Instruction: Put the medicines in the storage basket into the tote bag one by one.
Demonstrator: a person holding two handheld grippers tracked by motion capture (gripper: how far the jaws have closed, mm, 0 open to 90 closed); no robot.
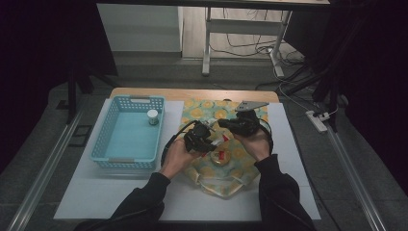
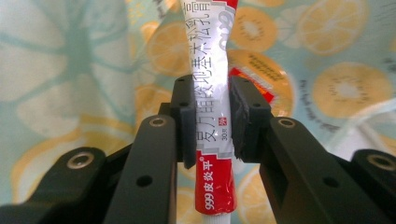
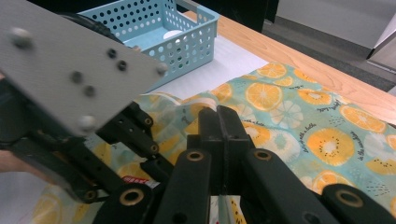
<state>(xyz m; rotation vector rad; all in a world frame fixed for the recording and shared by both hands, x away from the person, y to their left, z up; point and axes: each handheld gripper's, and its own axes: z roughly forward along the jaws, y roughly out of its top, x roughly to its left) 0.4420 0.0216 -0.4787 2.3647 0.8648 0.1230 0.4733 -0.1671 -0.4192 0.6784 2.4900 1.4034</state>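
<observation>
The left tool (image 2: 212,119) pinches a red-and-white ointment tube (image 2: 212,70) at its middle, above the fruit-print cloth (image 1: 211,110) at bench centre. The right tool (image 3: 219,126), at three o'clock of it, is pressed together on something thin I cannot identify. A blue basket (image 1: 108,144) sits at nine o'clock.

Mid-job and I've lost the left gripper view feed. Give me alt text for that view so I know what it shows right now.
The left hand-held gripper is shut on a white and red ointment tube, its two black pads pinching the flattened tube across its middle. The tube runs from the top edge to the bottom. Behind it lies a teal cloth printed with orange slices.
</observation>
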